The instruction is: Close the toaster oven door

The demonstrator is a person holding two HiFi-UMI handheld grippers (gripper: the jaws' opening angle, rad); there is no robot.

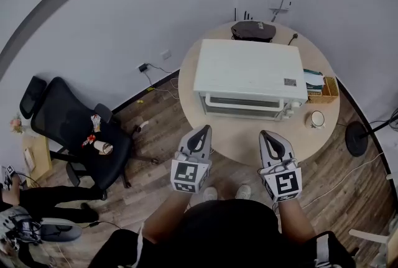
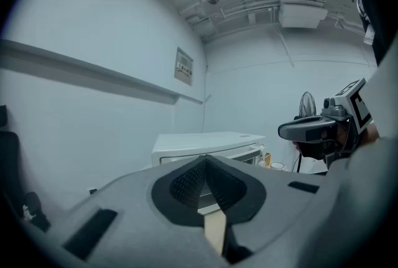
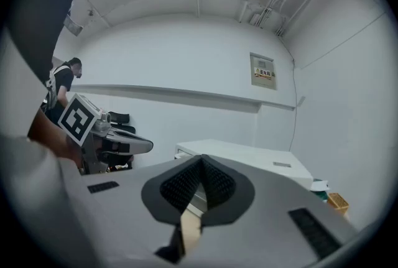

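Okay, toaster oven (image 1: 249,71) sits toward the back of the round desk (image 1: 239,139), a white box with its front facing me. Its door (image 1: 241,106) looks upright against the body, so I judge it already shut or nearly so; I can't rule out a small gap from up here. Handling guess: rigid metal-and-glass flap, probably hinged at the bottom and light to swing. The glass pane shouldn't be knocked, and the smooth paint is likely slippery for pads. Best contact is the handle bar (image 1: 239,97) along the door's top edge; push it flat toward the body rather than pinch. The oven body probably won't slide under a gentle push. Left claw (image 1: 201,130) and right claw (image 1: 268,134) hover side by side over the desk's near edge, well apart from the door, both with jaws together and nothing between them. Mug (image 1: 317,119) and wooden box (image 1: 324,91) sit right of the oven.
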